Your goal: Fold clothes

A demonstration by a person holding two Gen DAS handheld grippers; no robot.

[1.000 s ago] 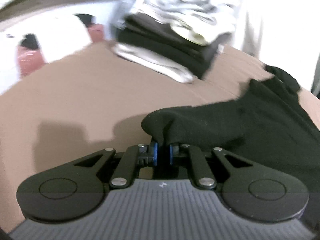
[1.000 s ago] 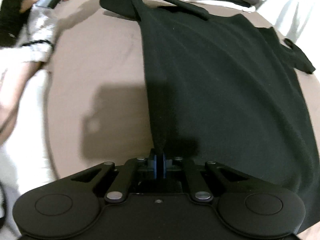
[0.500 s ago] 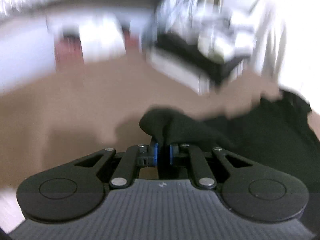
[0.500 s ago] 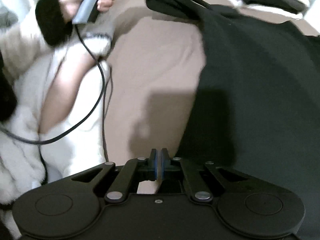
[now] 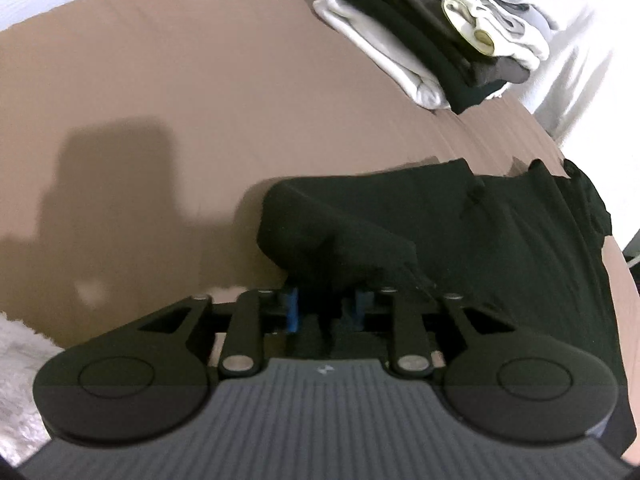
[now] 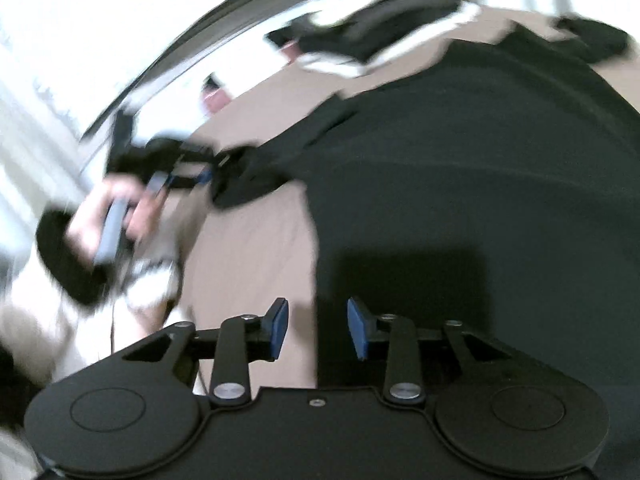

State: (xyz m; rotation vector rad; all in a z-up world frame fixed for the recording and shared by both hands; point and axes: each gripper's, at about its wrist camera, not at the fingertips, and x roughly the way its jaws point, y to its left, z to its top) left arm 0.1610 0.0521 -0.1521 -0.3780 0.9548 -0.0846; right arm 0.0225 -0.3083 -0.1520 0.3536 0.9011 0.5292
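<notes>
My left gripper (image 5: 326, 312) has just been spreading its jaws; a bunched fold of the one black garment (image 5: 500, 248) is still lying between the blue pads (image 5: 293, 314), draping over them, and I cannot tell whether they are pressing it. My right gripper (image 6: 318, 330) has also just been opening and is hovering with nothing between its two pads, over the garment's left edge. The garment is lying spread on the brown bed cover (image 5: 180, 80). One stack of folded clothes (image 5: 432, 36) is sitting at the far side, with roughly six layers showing. No writing is readable. My left hand (image 6: 120, 216) is gripping its handle, blurred.
</notes>
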